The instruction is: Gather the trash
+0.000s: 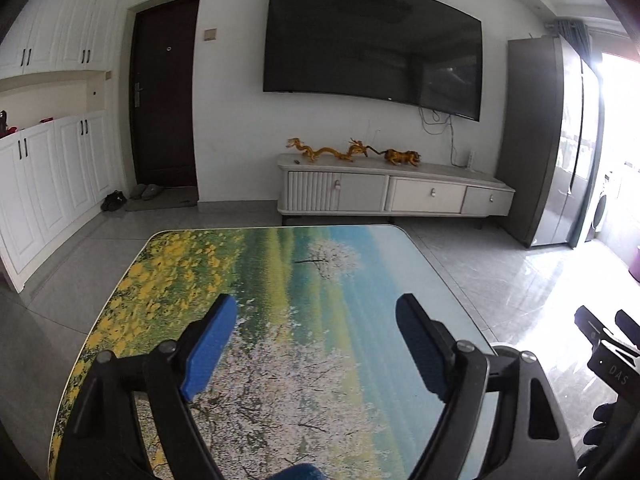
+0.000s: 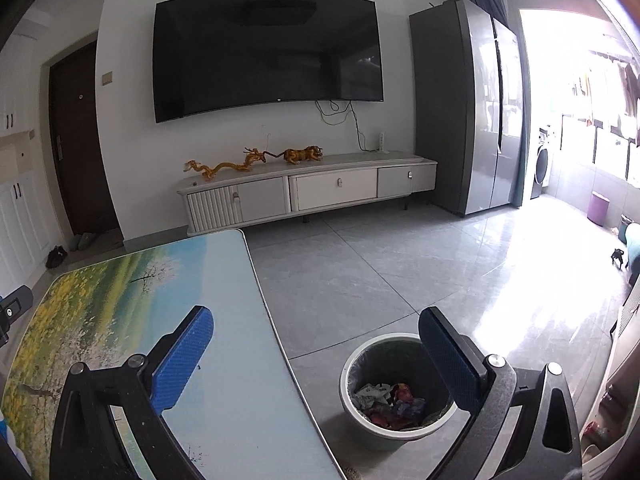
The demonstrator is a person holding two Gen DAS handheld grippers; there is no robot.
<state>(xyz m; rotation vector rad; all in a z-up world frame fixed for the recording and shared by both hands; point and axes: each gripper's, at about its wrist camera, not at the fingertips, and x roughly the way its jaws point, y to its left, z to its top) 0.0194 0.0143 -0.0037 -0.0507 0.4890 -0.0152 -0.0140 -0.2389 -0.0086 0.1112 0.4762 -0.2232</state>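
A round waste bin [image 2: 352, 384] with a dark liner stands on the floor just right of the table, and crumpled wrappers and paper [image 2: 390, 404] lie inside it. My right gripper [image 2: 316, 334] hangs open above the table's right edge and the bin, with nothing between its blue pads. My left gripper [image 1: 316, 320] is open over the landscape-printed tabletop [image 1: 280, 264], also holding nothing. No loose trash shows on the tabletop in either view. The right gripper's body [image 1: 608, 356] shows at the right edge of the left wrist view.
A low TV cabinet [image 2: 312, 188] with dragon and tiger figurines stands against the far wall under a wall-mounted TV [image 2: 264, 52]. A tall grey fridge [image 2: 472, 108] is at the right. White cupboards [image 1: 52, 168] and a dark door [image 1: 164, 92] are at the left. Grey tile floor lies between.
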